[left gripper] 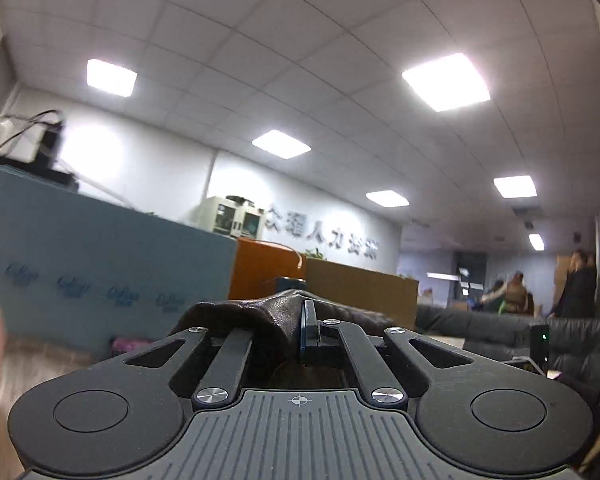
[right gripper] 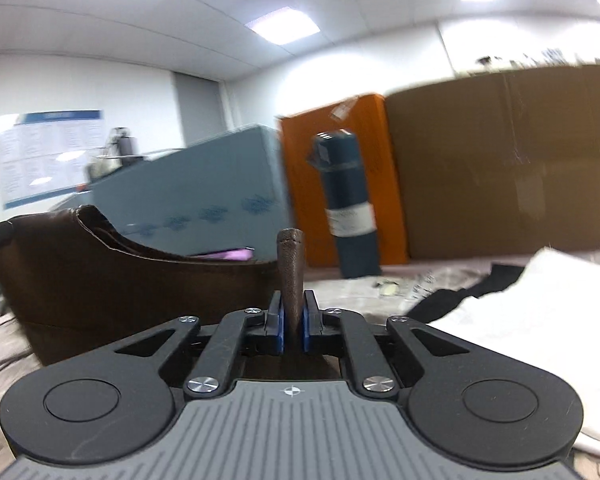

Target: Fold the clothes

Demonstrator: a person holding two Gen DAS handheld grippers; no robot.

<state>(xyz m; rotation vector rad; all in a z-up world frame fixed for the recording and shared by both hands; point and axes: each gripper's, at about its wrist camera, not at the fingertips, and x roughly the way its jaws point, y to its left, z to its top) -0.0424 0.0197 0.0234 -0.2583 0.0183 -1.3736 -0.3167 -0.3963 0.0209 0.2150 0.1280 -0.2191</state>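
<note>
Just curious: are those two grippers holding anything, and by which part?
Both pinch one dark brown garment by its edge: the left gripper and the right gripper.

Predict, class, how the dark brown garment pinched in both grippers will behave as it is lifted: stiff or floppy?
The brown garment probably flops: it sags in a curve away from the right gripper. Bunched folds at the left gripper suggest thickish, pliable cloth, unlikely to slip.

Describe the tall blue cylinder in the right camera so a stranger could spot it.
Find the big brown cardboard box at the back. Left of it stands an orange panel, and the dark blue cylinder stands upright before that panel. Only it carries a white label band.
</note>
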